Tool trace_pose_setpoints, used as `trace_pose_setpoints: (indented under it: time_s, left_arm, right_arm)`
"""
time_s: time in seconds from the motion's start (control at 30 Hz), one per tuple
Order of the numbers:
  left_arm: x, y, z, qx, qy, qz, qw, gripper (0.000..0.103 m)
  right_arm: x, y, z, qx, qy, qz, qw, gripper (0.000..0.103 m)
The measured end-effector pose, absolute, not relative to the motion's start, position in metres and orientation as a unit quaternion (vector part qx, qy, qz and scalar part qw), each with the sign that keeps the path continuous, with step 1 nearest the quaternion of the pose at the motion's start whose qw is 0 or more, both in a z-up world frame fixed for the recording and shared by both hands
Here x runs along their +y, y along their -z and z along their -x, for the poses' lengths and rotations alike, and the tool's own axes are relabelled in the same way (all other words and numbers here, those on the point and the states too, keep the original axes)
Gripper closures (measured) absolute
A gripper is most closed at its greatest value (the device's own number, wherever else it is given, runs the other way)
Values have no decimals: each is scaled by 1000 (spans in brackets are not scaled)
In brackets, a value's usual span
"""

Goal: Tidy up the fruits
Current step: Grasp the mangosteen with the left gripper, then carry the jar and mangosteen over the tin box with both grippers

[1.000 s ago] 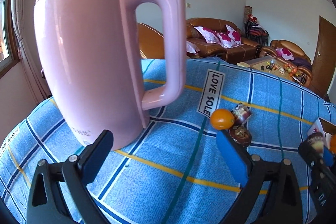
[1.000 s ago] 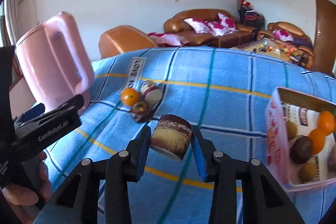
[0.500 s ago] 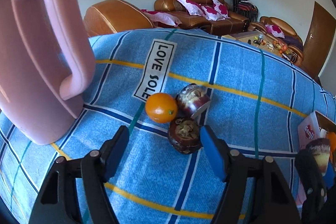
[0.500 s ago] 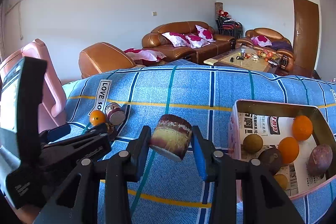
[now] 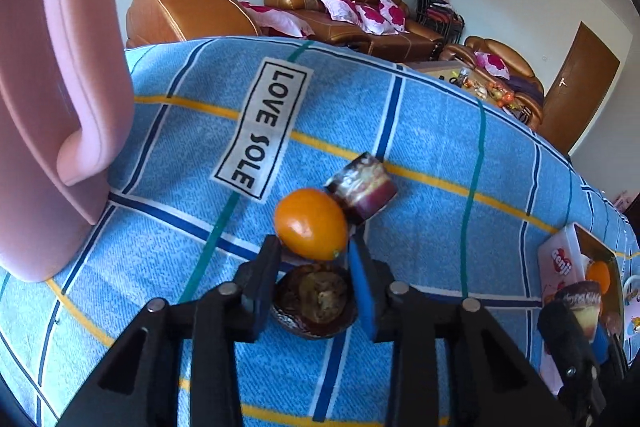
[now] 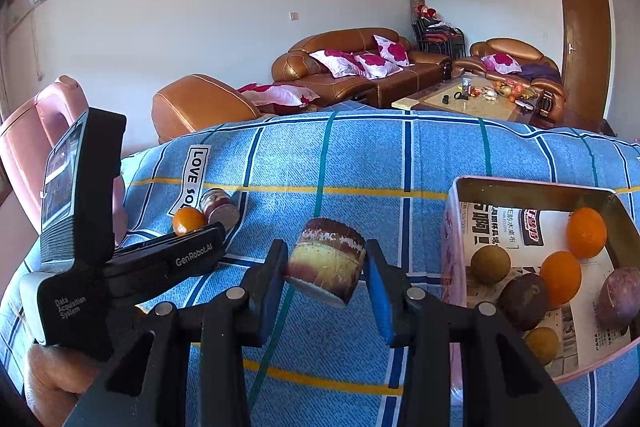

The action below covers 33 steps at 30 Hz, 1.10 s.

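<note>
At lower centre, the left tongs (image 5: 314,281) are closing around a dark halved fruit (image 5: 314,301) on the table (image 5: 420,131) (to lift it); right tongs (image 6: 326,277) grip another half (image 6: 326,261), bound for the box (image 6: 454,223) at right

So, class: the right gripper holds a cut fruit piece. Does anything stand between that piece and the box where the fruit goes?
Nothing visible does. The fruit piece sits in the right gripper above bare cloth, and the box lies open-topped just to its right.
</note>
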<state>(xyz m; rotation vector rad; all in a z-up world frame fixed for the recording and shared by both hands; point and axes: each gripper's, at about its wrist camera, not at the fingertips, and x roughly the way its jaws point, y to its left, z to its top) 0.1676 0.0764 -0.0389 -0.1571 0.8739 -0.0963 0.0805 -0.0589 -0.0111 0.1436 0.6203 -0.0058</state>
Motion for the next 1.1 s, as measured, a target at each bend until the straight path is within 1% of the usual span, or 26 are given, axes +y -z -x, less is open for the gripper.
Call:
trace_pose_setpoints:
  time_s: [0.1, 0.17, 0.2, 0.23, 0.27, 0.4, 0.43, 0.5, 0.53, 0.57, 0.6, 0.7, 0.77, 0.9, 0.93, 0.97, 1.0, 1.1]
  left_arm:
    - [83, 35, -153, 412, 53, 76, 907, 68]
    - [87, 28, -146, 399, 61, 81, 911, 72]
    - [90, 25, -140, 390, 65, 84, 915, 76]
    - [96, 22, -133, 381, 68, 87, 918, 87]
    - [100, 17, -128, 371, 72, 90, 922, 92]
    - [113, 4, -107, 331, 56, 92, 937, 92]
    - [116, 2, -105, 326, 51, 93, 940, 91]
    - [123, 4, -108, 332, 52, 110, 935, 79]
    - [123, 5, -112, 342, 58, 118, 930, 62]
    - [122, 8, -114, 349, 61, 119, 928, 51]
    - [115, 9, -119, 353, 61, 110, 927, 49]
    - [91, 18, -125, 366, 47, 45, 928, 45]
    - [85, 27, -129, 388, 29, 16, 921, 45]
    - [94, 37, -136, 419, 39, 43, 906, 45]
    - [97, 38, -137, 422, 41, 49, 904, 48]
    - [98, 38, -136, 420, 45, 51, 905, 56]
    - [98, 38, -135, 420, 55, 50, 904, 60]
    - [94, 38, -132, 419, 64, 36, 905, 62]
  right_arm:
    - [-59, 10, -79, 298, 3, -71, 952, 62]
    - [-58, 9, -77, 295, 3, -71, 953, 62]
    - [-58, 9, -77, 295, 4, -71, 953, 62]
    - [-58, 9, -77, 294, 4, -71, 953, 62]
    - [-59, 9, -75, 291, 5, -73, 954, 62]
    - [-59, 5, -71, 275, 2, -79, 958, 62]
    - [-58, 4, -70, 273, 0, -77, 959, 62]
    - [-55, 5, -70, 275, -1, -71, 959, 62]
    - [-54, 6, -71, 278, -3, -68, 958, 62]
    - [-53, 6, -71, 278, -5, -68, 958, 62]
    - [-53, 5, -70, 276, -5, -67, 959, 62]
    - [-51, 5, -68, 273, -5, -63, 960, 62]
    - [-52, 6, -69, 276, -6, -66, 959, 62]
    - [-54, 7, -71, 282, -5, -71, 957, 62]
    - [-54, 7, -72, 283, -6, -71, 957, 62]
    - [-54, 7, -72, 283, -6, -71, 956, 62]
    - [-54, 7, -71, 282, -6, -71, 957, 62]
    - [-53, 7, -72, 282, -8, -68, 957, 62]
